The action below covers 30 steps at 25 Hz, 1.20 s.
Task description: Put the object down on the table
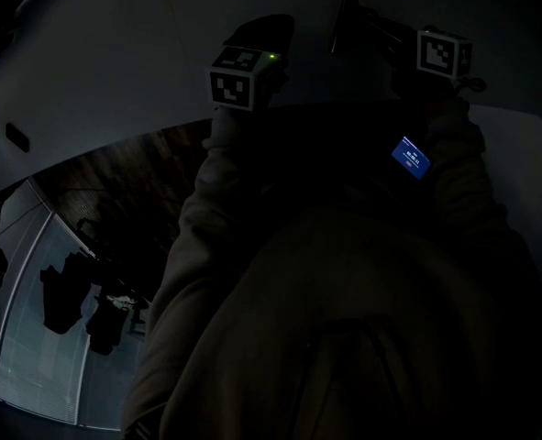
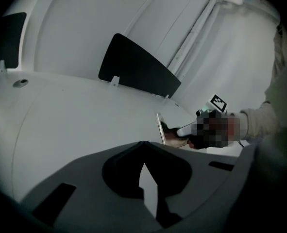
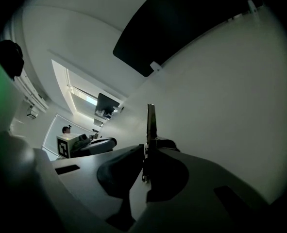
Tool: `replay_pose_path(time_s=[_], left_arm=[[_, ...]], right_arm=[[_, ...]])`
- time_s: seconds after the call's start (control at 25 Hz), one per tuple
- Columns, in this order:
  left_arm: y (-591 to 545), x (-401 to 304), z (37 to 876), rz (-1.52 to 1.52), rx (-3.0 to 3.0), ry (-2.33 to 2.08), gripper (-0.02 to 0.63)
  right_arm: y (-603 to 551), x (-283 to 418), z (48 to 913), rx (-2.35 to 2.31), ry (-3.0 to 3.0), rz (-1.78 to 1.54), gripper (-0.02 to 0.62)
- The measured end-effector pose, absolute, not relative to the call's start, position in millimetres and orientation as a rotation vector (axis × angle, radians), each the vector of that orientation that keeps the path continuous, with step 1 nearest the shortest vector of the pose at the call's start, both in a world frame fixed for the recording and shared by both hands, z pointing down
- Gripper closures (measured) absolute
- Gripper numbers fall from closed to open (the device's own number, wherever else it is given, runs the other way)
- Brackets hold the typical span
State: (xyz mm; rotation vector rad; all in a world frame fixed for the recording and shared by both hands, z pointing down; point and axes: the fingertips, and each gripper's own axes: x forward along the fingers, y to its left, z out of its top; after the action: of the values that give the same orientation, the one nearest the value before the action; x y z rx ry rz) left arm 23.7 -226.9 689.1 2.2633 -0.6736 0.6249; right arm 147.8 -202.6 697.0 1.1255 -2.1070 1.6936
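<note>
**A:** Left gripper [image 2: 143, 152]?
**B:** Tips together, nothing between them, over the white table [image 2: 75, 110].
**A:** And the thin plate [image 3: 150, 123]?
**B:** Further right, clamped in the right gripper [image 3: 147, 152], edge-on. Its long axis runs out past the tips, pointing far. Contact with the table: cannot tell.

There are two grippers, the left gripper [image 2: 143, 165] and the right gripper [image 3: 147, 152], and two marker cubes, the left cube [image 1: 234, 79] and the right cube [image 1: 443, 53]. One plate [image 3: 150, 120] is between the right fingers [image 3: 168, 169]. Beyond the left fingers [image 2: 121, 174] are one table [image 2: 85, 115] and two dark panels, the near panel [image 2: 138, 72] and the side panel [image 2: 11, 38].
</note>
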Motion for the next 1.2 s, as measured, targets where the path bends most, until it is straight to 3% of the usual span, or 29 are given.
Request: replay_pose_path(time_s=[0.4,0.48,0.88,1.2], left_arm=[[-233.0,24.1,677.1,0.607,2.286,-0.677,0.611],[-231.2,22.9,680.1,0.620,2.291,-0.669,0.611],[-229.1,27.4,674.1,0.525,2.296,-0.598,0.611],[-225.3,28.0,674.3,0.511,2.297,-0.573,0.611]], right_arm=[[-198.0,158.0,707.0,1.177,-2.046,1.636,0.569],[-199.1,157.7,706.9,1.177,-2.044,1.656,0.519],[-217.2,167.4,698.8,1.301,-2.098,1.726,0.412],[-209.5,179.7,702.3,1.326,-2.059,1.849,0.407]])
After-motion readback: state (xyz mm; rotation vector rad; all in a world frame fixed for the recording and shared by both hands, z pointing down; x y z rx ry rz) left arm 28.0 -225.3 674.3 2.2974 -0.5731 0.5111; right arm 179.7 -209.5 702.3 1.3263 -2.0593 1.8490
